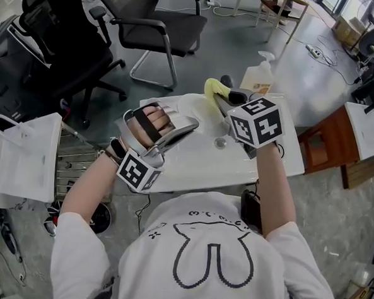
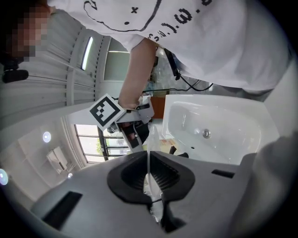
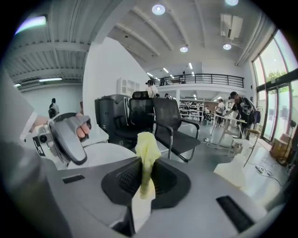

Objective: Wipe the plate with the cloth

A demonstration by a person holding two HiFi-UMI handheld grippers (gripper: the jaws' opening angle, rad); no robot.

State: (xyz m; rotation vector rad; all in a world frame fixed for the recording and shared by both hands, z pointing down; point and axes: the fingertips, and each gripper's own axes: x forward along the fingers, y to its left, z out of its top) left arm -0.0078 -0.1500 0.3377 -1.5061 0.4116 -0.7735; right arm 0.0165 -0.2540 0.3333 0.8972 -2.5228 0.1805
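Observation:
In the head view my left gripper is shut on the rim of a white plate, which it holds up over the white sink. The left gripper view shows the plate edge-on, pinched between the jaws. My right gripper is shut on a yellow cloth, just right of the plate. In the right gripper view the cloth sticks up from the shut jaws, and the plate lies to its left, under the left gripper.
A soap pump bottle stands at the sink's far edge. The drain sits in the basin below the grippers. Black office chairs stand beyond the sink. To the left are a white bag and a wire rack, and to the right a wooden stool.

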